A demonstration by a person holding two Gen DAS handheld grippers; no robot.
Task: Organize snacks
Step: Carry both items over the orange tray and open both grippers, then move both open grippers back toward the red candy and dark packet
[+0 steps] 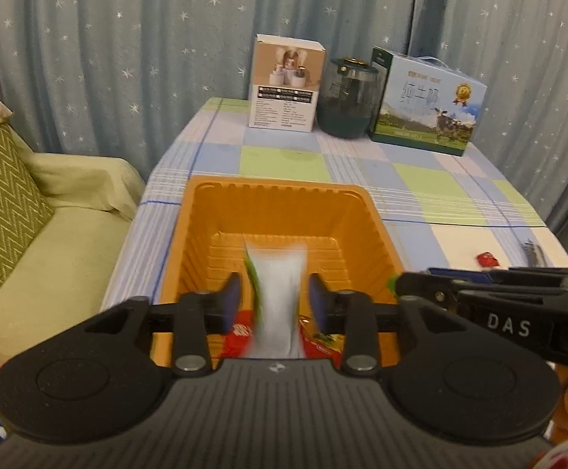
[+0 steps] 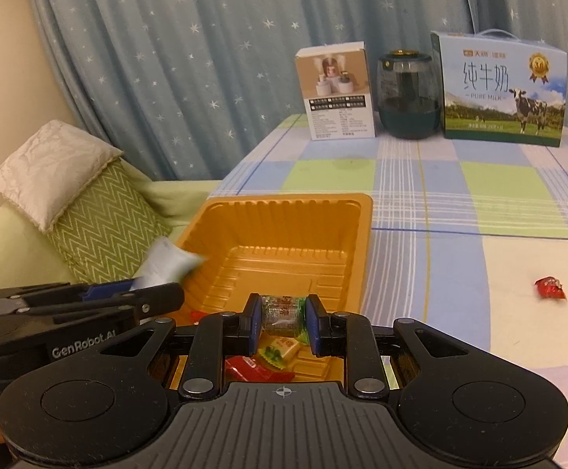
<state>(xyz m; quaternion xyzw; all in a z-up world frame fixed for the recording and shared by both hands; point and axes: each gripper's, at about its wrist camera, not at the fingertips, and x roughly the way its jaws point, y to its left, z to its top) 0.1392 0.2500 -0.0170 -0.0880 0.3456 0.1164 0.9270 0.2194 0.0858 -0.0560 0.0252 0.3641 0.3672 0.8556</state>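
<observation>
milk carton, dark jar, white box

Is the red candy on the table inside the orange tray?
No, the red candy lies on the checked tablecloth, well to the right of the orange tray.

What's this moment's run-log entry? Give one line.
left gripper: open, white packet blurred between fingers | right gripper: shut on clear-wrapped candy over orange tray | red candy: on table
</observation>
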